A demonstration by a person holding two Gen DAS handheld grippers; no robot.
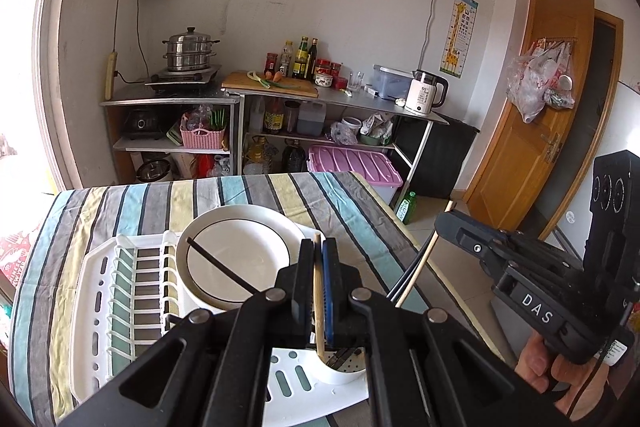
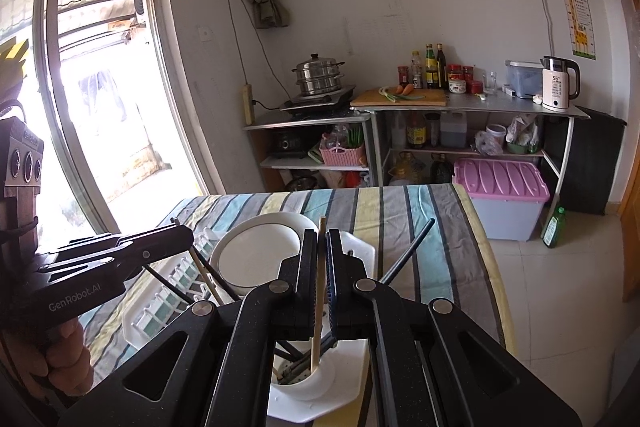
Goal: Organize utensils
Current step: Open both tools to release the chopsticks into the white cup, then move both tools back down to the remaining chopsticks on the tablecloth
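A white dish rack (image 1: pixel 120 291) sits on the striped tablecloth, with a white plate (image 1: pixel 236 259) in it and a round white utensil cup (image 1: pixel 344 367) at its near corner. My left gripper (image 1: pixel 319 255) is shut on a wooden chopstick (image 1: pixel 319 307) whose lower end is in the cup. My right gripper (image 2: pixel 323 247) is shut on another wooden chopstick (image 2: pixel 319 299), its lower end in the same cup (image 2: pixel 304 379). Black chopsticks (image 2: pixel 408 253) lean out of the cup; one (image 1: pixel 220 267) crosses in front of the plate. Each gripper shows in the other's view.
The striped table (image 1: pixel 120 203) ends close on the right, with tiled floor beyond. Behind stand metal shelves with a steamer pot (image 1: pixel 190 51), bottles, a cutting board, a kettle (image 1: pixel 424 93) and a pink-lidded bin (image 1: pixel 352 163). A wooden door (image 1: pixel 532 115) is at right.
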